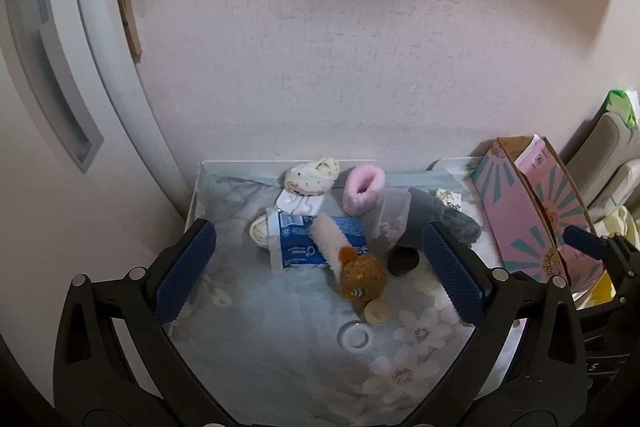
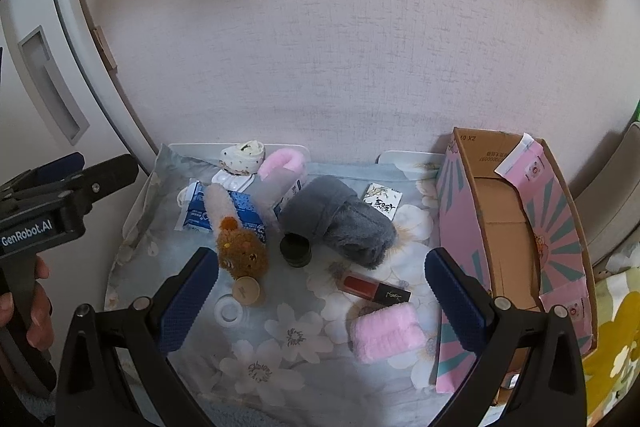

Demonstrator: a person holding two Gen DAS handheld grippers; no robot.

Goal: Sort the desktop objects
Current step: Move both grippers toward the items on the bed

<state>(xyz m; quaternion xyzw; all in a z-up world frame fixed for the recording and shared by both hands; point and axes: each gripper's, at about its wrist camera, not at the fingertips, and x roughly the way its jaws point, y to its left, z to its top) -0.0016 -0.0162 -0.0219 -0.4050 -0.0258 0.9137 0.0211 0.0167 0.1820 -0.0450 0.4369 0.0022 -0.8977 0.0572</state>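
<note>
Honestly, right gripper (image 2: pixel 320 291) (wide open, empty) is nearest the YSL lip tint (image 2: pixel 376 287), lying crosswise mid-frame between its fingers; pink cardboard box (image 2: pixel 456 227) at right. Left gripper (image 1: pixel 320 267) also gapes, empty.

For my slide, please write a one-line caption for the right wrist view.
Open right gripper hovers over a floral cloth strewn with small items, beside an empty pink cardboard box.

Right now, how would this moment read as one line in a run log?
stage: nothing picked yet | left gripper: open, empty, over bear plush | right gripper: open, empty, over lipstick | pink box: open, empty
</note>
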